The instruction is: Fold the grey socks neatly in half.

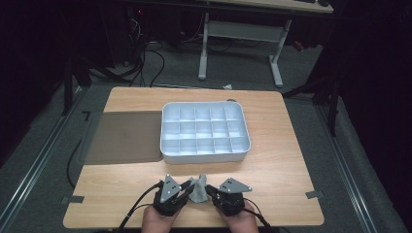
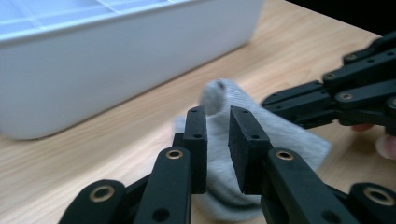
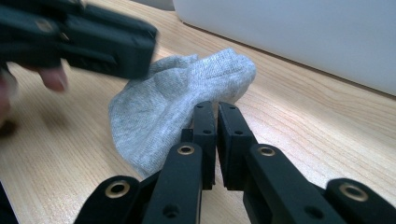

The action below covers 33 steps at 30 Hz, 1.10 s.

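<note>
Grey sock (image 1: 198,190) lay bunched on the wooden worktop (image 1: 282,145) close to its near edge, about midway along it, between the two grippers and just in front of the white divided tray (image 1: 167,127). Tray sat toward the middle of the worktop, its compartments bare; a dark flat mat (image 1: 124,136) lay beside it toward the left edge, touching or nearly touching the tray's side. Left gripper (image 1: 186,186) came in from the near edge, held in a hand (image 1: 158,221); in the left gripper view its jaws stood a little apart with a fold of the sock (image 2: 280,135) rising in the gap, though whether the pads pressed the cloth I could not tell. Right gripper (image 1: 210,190) was held in the other hand (image 1: 238,221) at the sock's right side; in the right gripper view its jaws stood nearly together, a thin slit between them, at the sock's (image 3: 177,107) near edge, and whether any cloth was pinched there could not be made out. One end of the sock stood up slightly off the worktop; the rest lay flat, crumpled
</note>
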Available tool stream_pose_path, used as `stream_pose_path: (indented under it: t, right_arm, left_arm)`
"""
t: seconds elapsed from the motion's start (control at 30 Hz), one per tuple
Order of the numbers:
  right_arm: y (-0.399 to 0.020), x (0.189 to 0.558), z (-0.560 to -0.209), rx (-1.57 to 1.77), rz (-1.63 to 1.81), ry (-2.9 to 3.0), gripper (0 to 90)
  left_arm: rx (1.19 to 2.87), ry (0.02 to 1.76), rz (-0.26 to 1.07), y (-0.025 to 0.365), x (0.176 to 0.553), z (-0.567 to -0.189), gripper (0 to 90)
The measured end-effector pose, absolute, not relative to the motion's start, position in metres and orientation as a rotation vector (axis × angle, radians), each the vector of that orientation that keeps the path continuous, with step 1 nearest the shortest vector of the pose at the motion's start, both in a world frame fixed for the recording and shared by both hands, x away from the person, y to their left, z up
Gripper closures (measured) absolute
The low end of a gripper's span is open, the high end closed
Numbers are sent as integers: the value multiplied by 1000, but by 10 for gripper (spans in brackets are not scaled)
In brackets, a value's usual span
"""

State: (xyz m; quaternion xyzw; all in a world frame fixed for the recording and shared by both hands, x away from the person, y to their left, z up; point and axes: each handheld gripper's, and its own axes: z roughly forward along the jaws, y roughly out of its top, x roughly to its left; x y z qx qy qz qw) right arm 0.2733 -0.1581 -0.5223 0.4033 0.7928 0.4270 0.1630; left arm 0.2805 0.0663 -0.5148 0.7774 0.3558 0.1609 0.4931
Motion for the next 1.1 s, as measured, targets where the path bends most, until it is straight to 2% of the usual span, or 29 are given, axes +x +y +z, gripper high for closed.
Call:
stream_pose_path:
  t: [0.17,0.33,1.1]
  right_arm:
    - [-158,273,-523,1150,1216,2265,867]
    - [-156,273,-524,1148,1213,2280,862]
    - [-166,273,-515,1170,1230,2217,855]
  left_arm:
    - [1920,932,432,80,281,-516,791]
    - [2067,929,459,70,280,-526,822]
    - [2127,789,425,25,276,-528,843]
